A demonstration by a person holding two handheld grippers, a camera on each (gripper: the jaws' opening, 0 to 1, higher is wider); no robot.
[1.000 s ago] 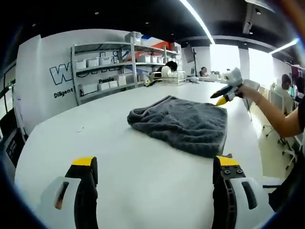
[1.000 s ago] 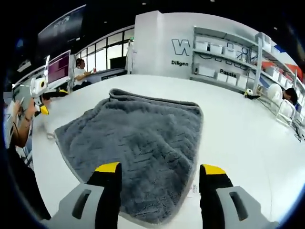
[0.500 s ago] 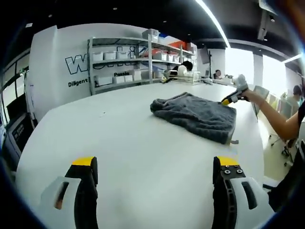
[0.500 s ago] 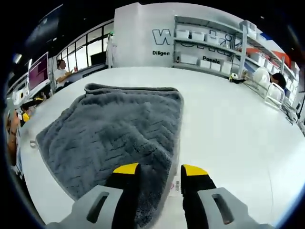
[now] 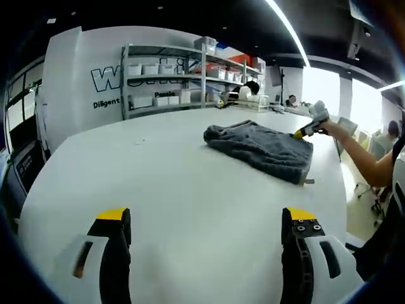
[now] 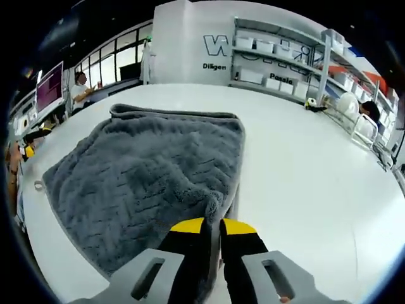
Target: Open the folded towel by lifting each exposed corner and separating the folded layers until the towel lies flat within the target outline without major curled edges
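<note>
Towel (image 6: 145,171) edge clamped in right gripper (image 6: 211,228) jaws; left gripper (image 5: 205,221) jaws apart.

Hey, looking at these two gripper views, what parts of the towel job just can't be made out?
- Right gripper view: the towel edge pinched by the right gripper is covered by the jaws; how many layers are caught is hidden.
- Both views: no target outline shows on the table.
- Right gripper view: the small tag by the towel is too small to read.
- Left gripper view: the towel's far side is too small for its folds.
</note>
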